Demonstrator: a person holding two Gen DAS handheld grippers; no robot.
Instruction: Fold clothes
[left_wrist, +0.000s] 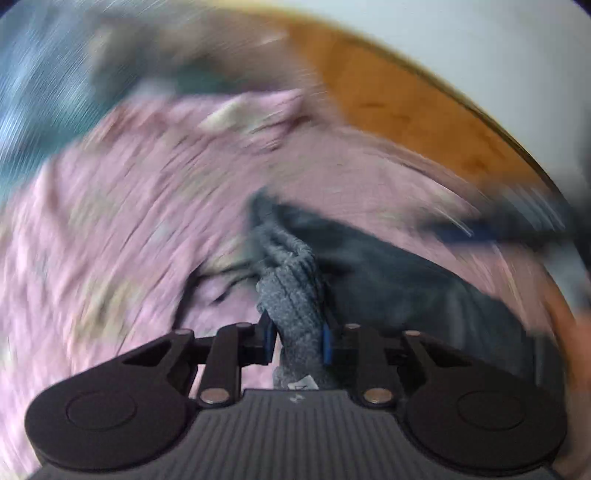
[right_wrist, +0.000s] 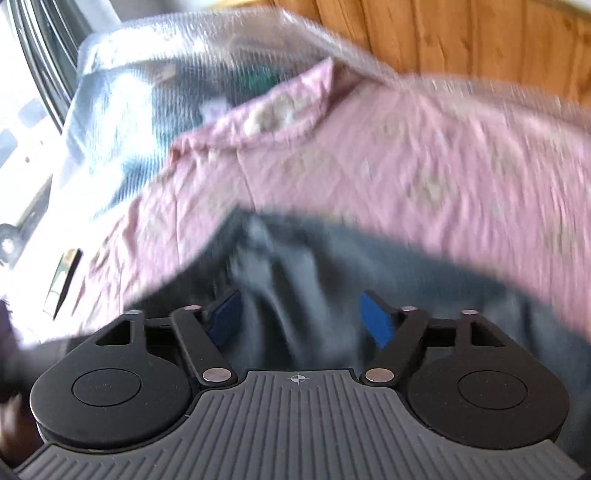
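A pink quilt (left_wrist: 140, 206) is spread wide beneath everything. On it the grey garment (right_wrist: 369, 251) is laid – its long axis cannot be told through blur. A bunched fold is pinched by the left tongs (left_wrist: 297, 341); the right tongs (right_wrist: 299, 317) are released above it.

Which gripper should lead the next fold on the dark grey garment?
Left, probably. The left gripper is already clamped on the grey garment; the right gripper is open, holding nothing above it.
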